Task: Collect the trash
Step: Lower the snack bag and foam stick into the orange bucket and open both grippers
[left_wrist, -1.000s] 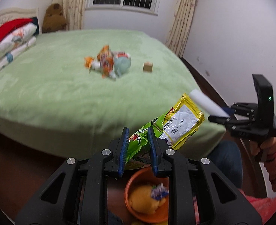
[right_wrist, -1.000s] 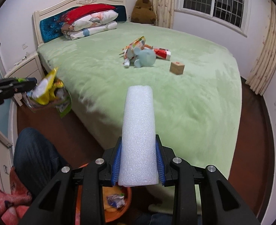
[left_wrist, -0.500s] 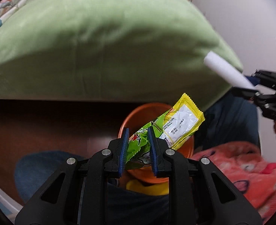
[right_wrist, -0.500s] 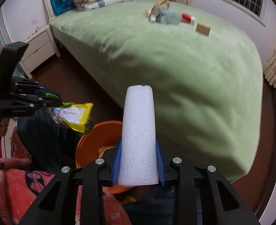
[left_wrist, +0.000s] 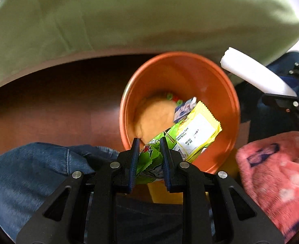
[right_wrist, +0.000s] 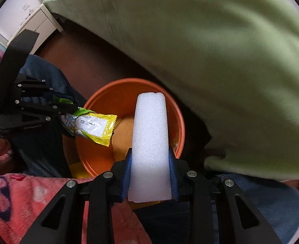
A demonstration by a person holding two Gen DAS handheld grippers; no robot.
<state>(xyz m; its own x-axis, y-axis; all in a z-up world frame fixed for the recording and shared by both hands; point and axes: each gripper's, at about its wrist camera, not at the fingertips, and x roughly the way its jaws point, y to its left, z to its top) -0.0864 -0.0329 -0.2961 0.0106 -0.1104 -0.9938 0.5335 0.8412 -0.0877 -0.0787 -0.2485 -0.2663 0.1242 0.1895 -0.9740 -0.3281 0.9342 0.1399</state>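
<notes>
My left gripper [left_wrist: 149, 147] is shut on a green and yellow snack wrapper [left_wrist: 192, 134] and holds it over the near rim of the orange bin [left_wrist: 182, 69]. The wrapper [right_wrist: 92, 125] and the left gripper [right_wrist: 68, 109] also show in the right wrist view. My right gripper [right_wrist: 149, 158] is shut on a white foam piece [right_wrist: 150, 140], which points over the orange bin [right_wrist: 116, 89] from its right side. The foam piece [left_wrist: 255, 75] also shows in the left wrist view. Inside the bin lie a tan lump [left_wrist: 155, 116] and a small wrapper [left_wrist: 184, 109].
The green bed [left_wrist: 129, 14] overhangs the dark wooden floor [left_wrist: 53, 105] just behind the bin. Blue jeans [left_wrist: 31, 172] and a pink fleece [left_wrist: 277, 179] flank the bin. A white nightstand [right_wrist: 37, 22] stands at the far left.
Both grippers have tilted down and moved closer over the orange bin. The wrapper and foam piece are still held.
</notes>
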